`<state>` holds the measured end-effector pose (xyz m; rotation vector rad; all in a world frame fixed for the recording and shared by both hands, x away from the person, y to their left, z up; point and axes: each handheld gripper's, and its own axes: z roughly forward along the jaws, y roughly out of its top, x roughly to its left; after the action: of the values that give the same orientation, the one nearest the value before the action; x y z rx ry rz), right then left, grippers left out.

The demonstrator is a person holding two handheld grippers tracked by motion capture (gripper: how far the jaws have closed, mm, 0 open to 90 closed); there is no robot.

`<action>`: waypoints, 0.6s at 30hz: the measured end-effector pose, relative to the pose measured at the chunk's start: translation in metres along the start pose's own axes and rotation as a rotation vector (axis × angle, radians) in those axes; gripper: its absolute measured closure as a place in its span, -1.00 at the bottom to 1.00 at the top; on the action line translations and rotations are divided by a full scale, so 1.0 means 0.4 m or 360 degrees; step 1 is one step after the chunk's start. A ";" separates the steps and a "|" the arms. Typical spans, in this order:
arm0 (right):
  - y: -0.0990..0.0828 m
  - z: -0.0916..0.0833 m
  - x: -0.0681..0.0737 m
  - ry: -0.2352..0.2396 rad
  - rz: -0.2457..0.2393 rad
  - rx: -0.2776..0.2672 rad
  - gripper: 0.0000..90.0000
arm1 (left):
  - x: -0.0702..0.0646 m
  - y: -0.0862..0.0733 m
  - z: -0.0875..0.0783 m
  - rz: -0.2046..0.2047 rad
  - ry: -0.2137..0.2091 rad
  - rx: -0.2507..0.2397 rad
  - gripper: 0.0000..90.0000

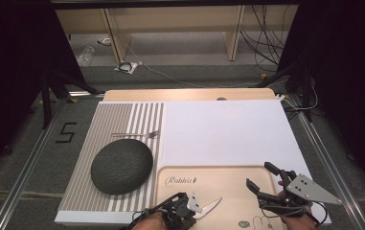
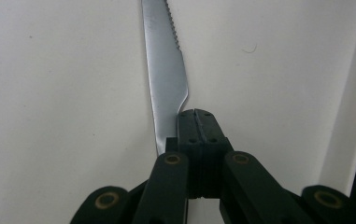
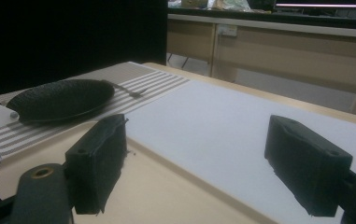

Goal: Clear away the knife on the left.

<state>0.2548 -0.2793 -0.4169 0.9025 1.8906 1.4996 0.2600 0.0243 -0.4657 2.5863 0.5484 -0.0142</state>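
Left claw (image 1: pixel 193 205) is clamped tight on the knife (image 2: pixel 165 79), which lies on the wooden tray (image 1: pixel 228 173) at the near edge of the table (image 1: pixel 228 127): the pickup looks made. Next, I'd judge, comes a clean lift, keeping the blade level. Count from the left: one dark plate (image 1: pixel 121 166), one fork (image 1: pixel 137 134), one knife, one tray. Right claw (image 1: pixel 260 178) hangs wide open, holding nothing.

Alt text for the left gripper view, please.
The left gripper, jaws shut, clamps a table knife at the base of its blade, the serrated blade pointing away over the pale tray.
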 end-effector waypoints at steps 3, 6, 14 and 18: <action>0.000 0.000 0.000 0.0000 -0.0010 0.0001 -0.51 | 0.000 -0.001 0.002 0.0000 -0.0006 0.0006 0.99; 0.000 0.000 0.000 0.0001 -0.0008 -0.0004 -0.51 | 0.002 -0.001 0.002 -0.0005 -0.0010 0.0006 0.99; 0.001 -0.002 0.001 -0.0007 -0.0013 0.0013 -0.51 | 0.009 -0.004 -0.001 -0.0027 0.0019 0.0002 0.99; 0.001 -0.002 0.001 -0.0005 -0.0012 0.0009 -0.51 | 0.015 -0.006 -0.002 -0.0048 0.0016 -0.0001 0.99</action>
<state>0.2541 -0.2794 -0.4163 0.8988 1.8951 1.4879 0.2647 0.0288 -0.4667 2.5787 0.5911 -0.0113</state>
